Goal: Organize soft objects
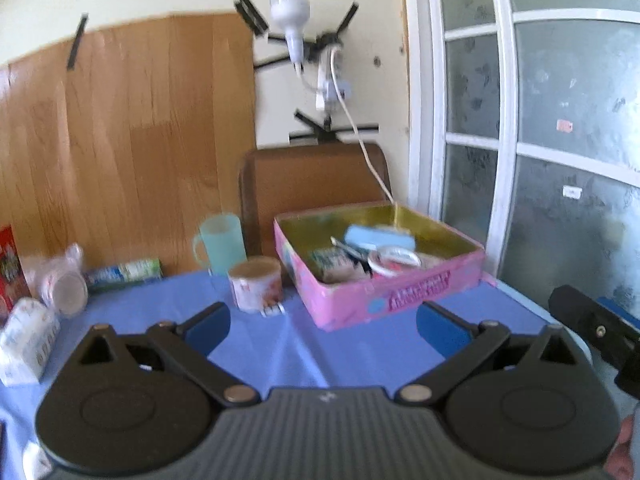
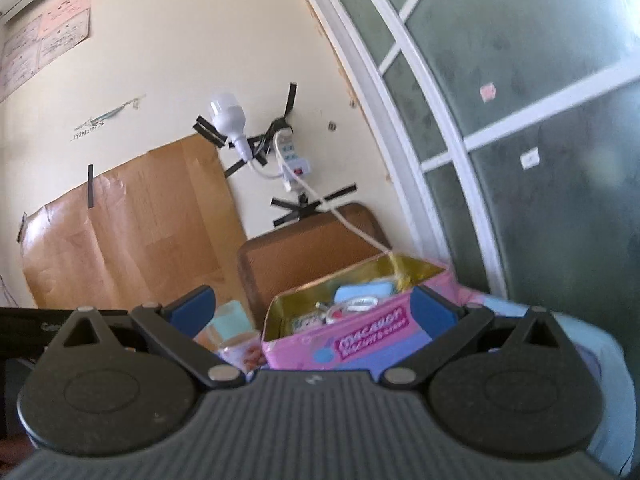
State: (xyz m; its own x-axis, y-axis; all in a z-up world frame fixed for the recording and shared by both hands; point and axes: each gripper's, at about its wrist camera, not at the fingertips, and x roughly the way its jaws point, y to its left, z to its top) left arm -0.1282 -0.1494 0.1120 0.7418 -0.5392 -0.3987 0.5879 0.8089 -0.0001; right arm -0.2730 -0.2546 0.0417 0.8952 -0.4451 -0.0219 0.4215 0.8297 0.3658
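Note:
A pink open box (image 1: 404, 300) stands on the blue tablecloth (image 1: 304, 348), holding a light blue sponge (image 1: 378, 237), a round white lid and small packets. My left gripper (image 1: 323, 322) is open and empty, just in front of the box. A white tissue pack (image 1: 26, 340) lies at the far left. In the right wrist view the same box (image 2: 360, 344) with the sponge (image 2: 364, 291) sits close ahead; my right gripper (image 2: 314, 306) is open, empty and raised, tilted. The right gripper's black body shows in the left wrist view (image 1: 592, 332).
A teal mug (image 1: 220, 243), a patterned cup (image 1: 256, 283), a toppled plastic cup (image 1: 66, 286), a green-white tube (image 1: 124, 271) and a red carton (image 1: 10, 268) stand along the wall. A brown chair back (image 1: 312, 184) is behind the box. A window (image 1: 540, 120) is at right.

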